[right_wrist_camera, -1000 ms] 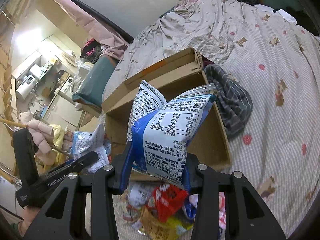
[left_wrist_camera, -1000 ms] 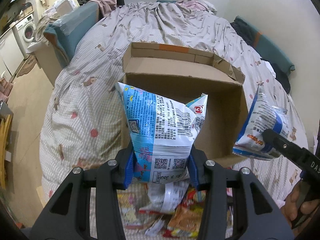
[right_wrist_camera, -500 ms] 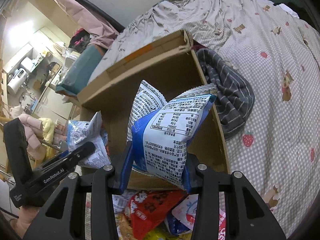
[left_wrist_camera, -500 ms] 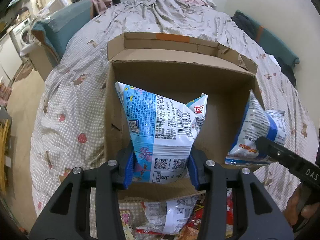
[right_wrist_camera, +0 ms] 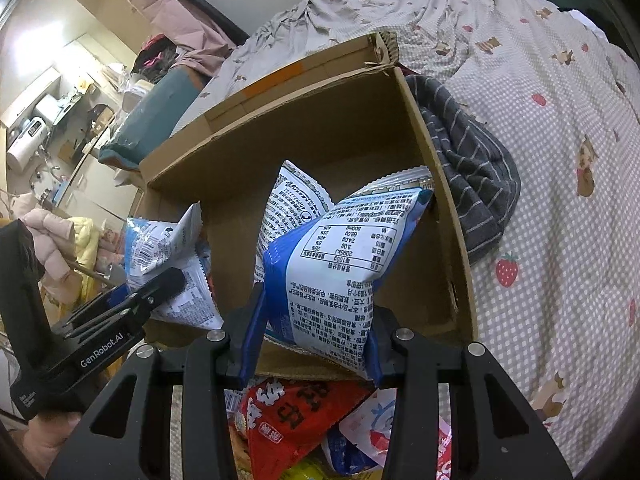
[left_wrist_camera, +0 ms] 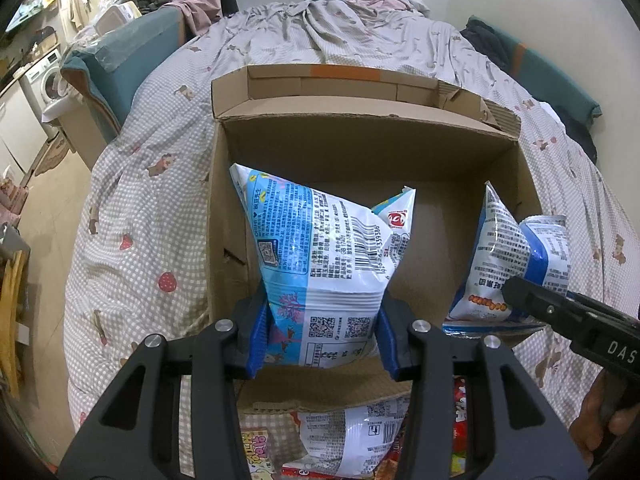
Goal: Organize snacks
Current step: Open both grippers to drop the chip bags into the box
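- Left gripper (left_wrist_camera: 322,336) was clamped on the light blue bag (left_wrist_camera: 320,256); both blue pads pressed the bag's lower end, jaws partly closed around it.
- The bag stood up from the jaws, its top corners flared, hanging over the open box (left_wrist_camera: 372,148), inside the near-left part of the opening.
- Its back faced the camera: barcode, QR codes, dense print, a pink tree graphic low down, glossy puffed film.
- Right gripper (right_wrist_camera: 316,340) was clamped the same way on the dark blue bag (right_wrist_camera: 332,256); pads squeezed its lower end, jaws partly closed.
- That bag rose from the jaws over the right side of the box (right_wrist_camera: 320,132), its top corner near the right wall.
- It showed a white nutrition table, black print, a dark blue band and crimped seals; it looked puffed and twisted.
- In the left view the right gripper (left_wrist_camera: 516,292) and its bag (left_wrist_camera: 508,264) were over the box's near-right corner.
- In the right view the left gripper (right_wrist_camera: 172,280) with its bag (right_wrist_camera: 168,264) was at the box's left side.
- The box sat on a checked bedspread (left_wrist_camera: 132,240), flaps open.
- Loose snacks (right_wrist_camera: 296,412) lay piled just before the near wall, including a red packet.
- A striped grey cloth (right_wrist_camera: 468,168) lay against the box's right wall.
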### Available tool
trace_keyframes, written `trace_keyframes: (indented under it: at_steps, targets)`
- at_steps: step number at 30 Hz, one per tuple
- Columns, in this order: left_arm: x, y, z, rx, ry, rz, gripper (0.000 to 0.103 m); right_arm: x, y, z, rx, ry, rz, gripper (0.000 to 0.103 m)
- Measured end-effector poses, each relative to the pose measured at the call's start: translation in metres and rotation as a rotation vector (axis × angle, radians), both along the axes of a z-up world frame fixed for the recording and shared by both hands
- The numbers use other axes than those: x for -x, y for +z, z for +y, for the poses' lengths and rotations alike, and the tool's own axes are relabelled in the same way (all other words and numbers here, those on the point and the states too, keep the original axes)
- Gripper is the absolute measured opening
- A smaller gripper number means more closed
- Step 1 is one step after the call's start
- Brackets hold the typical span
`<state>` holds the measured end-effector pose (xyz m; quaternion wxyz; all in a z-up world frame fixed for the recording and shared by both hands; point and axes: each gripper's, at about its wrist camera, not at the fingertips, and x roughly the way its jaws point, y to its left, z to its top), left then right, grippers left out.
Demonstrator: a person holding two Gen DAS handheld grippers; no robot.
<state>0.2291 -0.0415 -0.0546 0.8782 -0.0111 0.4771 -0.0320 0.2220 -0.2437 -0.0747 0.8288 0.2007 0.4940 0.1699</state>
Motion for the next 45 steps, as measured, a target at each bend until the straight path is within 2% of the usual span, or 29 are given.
trace_keyframes:
  at_steps: [6,8,10,11,12,13,16,23,27,30,35,45]
  targets:
    - [0.000,-0.001,0.003,0.019,0.003,0.026,0.048,0.000,0.003,-0.003,-0.033,-0.015,-0.007,0.048]
    - [0.001,0.001,0.004,0.033,0.007,0.024,0.064,0.000,0.005,-0.005,-0.030,-0.024,-0.014,0.054]
    - [0.004,0.005,0.006,0.039,0.013,0.008,0.076,0.002,0.009,-0.007,-0.029,-0.033,-0.034,0.073]
    - [0.005,0.007,0.006,0.038,0.015,-0.001,0.083,0.002,0.012,-0.007,-0.027,-0.036,-0.041,0.079]
    - [0.006,0.009,0.006,0.036,0.014,-0.006,0.086,0.002,0.014,-0.007,-0.024,-0.041,-0.053,0.087]
    - [0.007,0.010,0.006,0.037,0.013,-0.007,0.089,0.003,0.017,-0.007,-0.012,-0.045,-0.064,0.091]
    - [0.010,0.012,0.006,0.051,0.001,-0.007,0.089,0.005,0.019,-0.005,0.007,-0.036,-0.069,0.092]
    - [0.018,0.021,0.009,0.036,0.001,-0.030,0.089,0.011,0.028,-0.010,0.001,-0.044,-0.084,0.092]
    - [0.025,0.031,0.017,0.055,0.017,-0.041,0.089,0.018,0.034,-0.015,-0.018,-0.057,-0.089,0.092]
    - [0.032,0.040,0.022,0.075,0.028,-0.053,0.089,0.026,0.041,-0.017,-0.018,-0.059,-0.093,0.092]
    - [0.046,0.053,0.026,0.063,0.039,-0.070,0.089,0.043,0.052,-0.015,-0.015,-0.042,-0.102,0.092]
    - [0.085,0.058,0.047,0.098,0.054,-0.077,0.089,0.085,0.056,-0.012,-0.035,-0.029,-0.090,0.092]
